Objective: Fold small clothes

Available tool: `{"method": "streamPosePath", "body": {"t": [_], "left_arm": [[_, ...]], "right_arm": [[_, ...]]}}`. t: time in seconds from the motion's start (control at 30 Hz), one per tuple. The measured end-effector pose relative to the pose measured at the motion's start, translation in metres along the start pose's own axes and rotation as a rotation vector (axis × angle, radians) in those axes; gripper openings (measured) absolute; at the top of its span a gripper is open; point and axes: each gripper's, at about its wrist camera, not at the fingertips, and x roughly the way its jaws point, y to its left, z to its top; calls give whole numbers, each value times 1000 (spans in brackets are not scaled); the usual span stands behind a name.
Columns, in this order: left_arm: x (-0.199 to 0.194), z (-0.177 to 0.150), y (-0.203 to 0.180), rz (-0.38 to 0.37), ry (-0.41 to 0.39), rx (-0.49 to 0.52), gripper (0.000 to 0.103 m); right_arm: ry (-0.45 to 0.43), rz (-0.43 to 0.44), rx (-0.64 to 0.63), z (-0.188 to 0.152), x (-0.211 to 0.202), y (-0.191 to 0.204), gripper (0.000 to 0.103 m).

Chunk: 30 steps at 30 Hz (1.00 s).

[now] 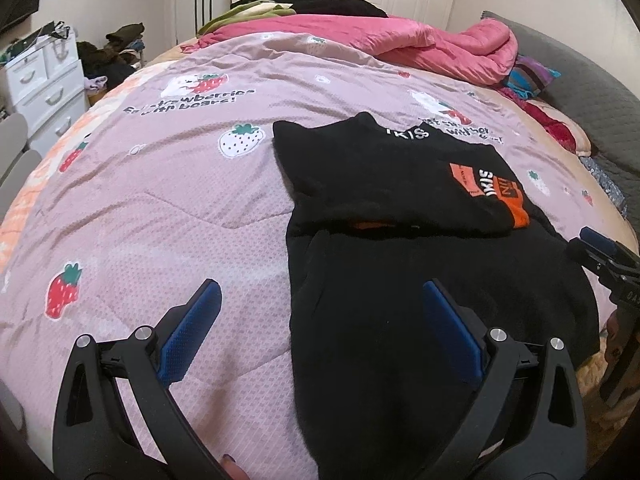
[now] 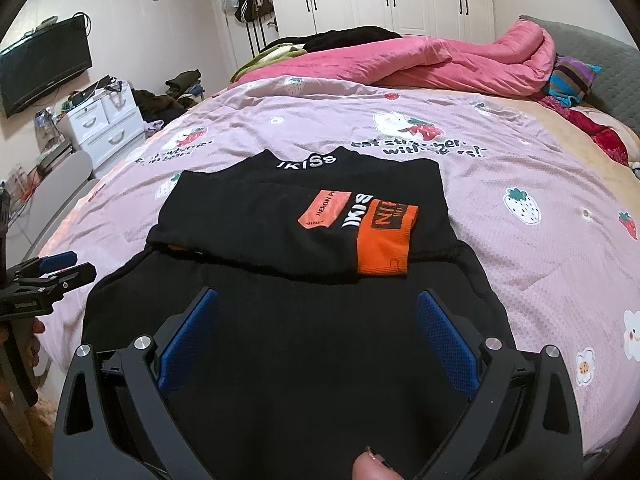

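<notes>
The black top (image 2: 288,320) lies flat on the pink strawberry-print quilt (image 1: 160,208), at the near edge of the bed. Its upper part is folded: a sleeve with an orange cuff (image 2: 386,240) and an orange label (image 2: 324,212) is laid across the chest, and white lettering shows at the collar (image 2: 306,162). The lower part of the top is spread open toward the cameras. The left gripper (image 1: 320,300) is spread wide; its left blue pad is over the quilt and its right blue pad is over the top, so the gripper straddles the top's left edge. Nothing is held between its pads. The right gripper (image 2: 318,312) is also spread wide, with both blue pads above the lower part of the top and nothing clamped between them. Whether the pads touch the fabric cannot be determined. A fingertip (image 2: 370,468) shows at the bottom edge of the right wrist view. A rumpled pink blanket (image 2: 420,60) lies at the far end of the bed. White drawers (image 2: 106,122) stand beside the bed on the left.
</notes>
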Motion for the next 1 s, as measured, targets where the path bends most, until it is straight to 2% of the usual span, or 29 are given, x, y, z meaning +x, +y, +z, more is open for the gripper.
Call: {"method": "streamPosePath", "body": {"t": [0.47,1.0], "left_arm": [[-3,-22,-9,-20,24,28,94],[4,-50,-14,-79,89,-13,94]], "right_arm": [[25,-21,7,-14,-2,-4,98],[60,-64,-13,-33,-6,-9,99]]}}
